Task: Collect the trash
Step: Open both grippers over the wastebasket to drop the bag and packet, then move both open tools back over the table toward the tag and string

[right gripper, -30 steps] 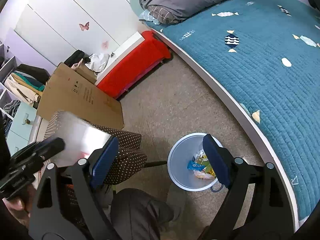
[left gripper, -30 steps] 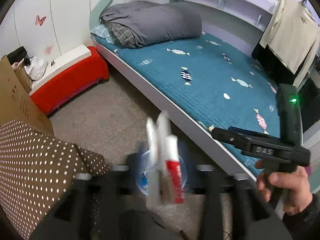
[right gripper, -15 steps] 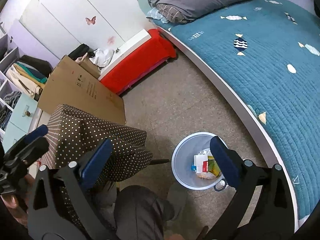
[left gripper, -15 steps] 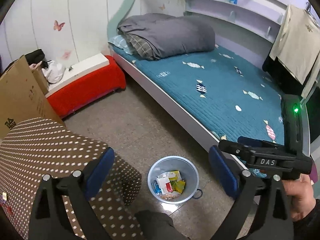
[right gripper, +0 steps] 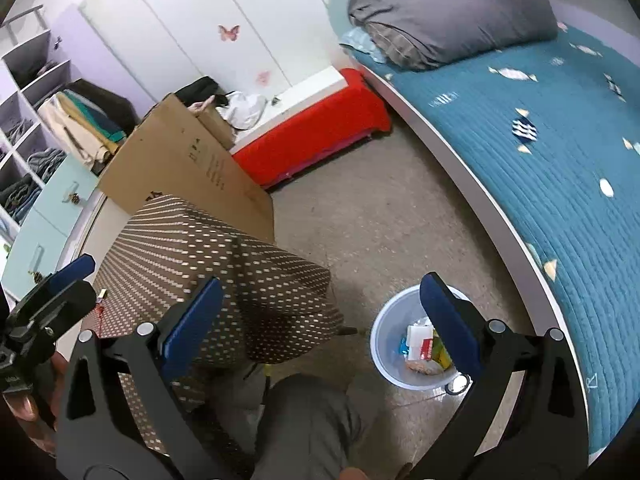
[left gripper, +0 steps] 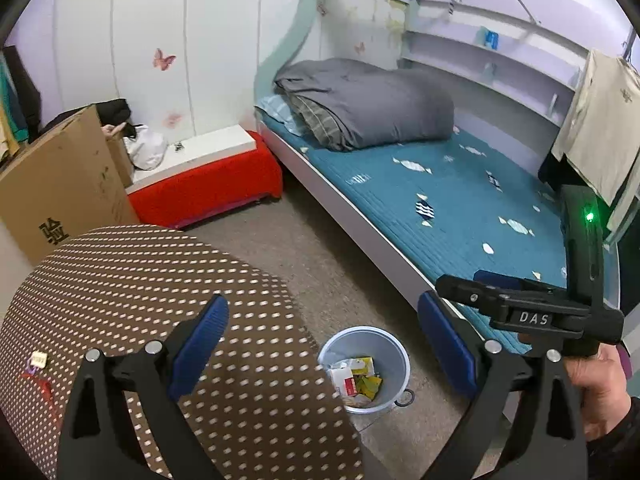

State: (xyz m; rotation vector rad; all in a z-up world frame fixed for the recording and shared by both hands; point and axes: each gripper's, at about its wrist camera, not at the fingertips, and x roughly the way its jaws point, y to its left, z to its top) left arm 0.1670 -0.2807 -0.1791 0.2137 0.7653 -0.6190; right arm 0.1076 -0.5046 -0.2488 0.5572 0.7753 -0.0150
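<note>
Left gripper [left gripper: 320,344]: spread wide, empty; jaws just opened, nothing between.
Right gripper [right gripper: 320,312]: spread wide, empty.
Trash [left gripper: 354,378]: crumpled wrappers, small carton, inside bin.
Bin [left gripper: 384,336]: round pale plastic, on speckled floor beside bed.
Next: scan polka-dot tabletop [left gripper: 140,280] for leftovers; pinch flimsy pieces low.

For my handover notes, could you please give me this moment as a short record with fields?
left gripper: open, nothing between the jaws
right gripper: open, empty
bin: on the floor beside the bed, upright
bin contents: wrappers and a red-and-white packet
polka-dot table: left of the bin
</note>
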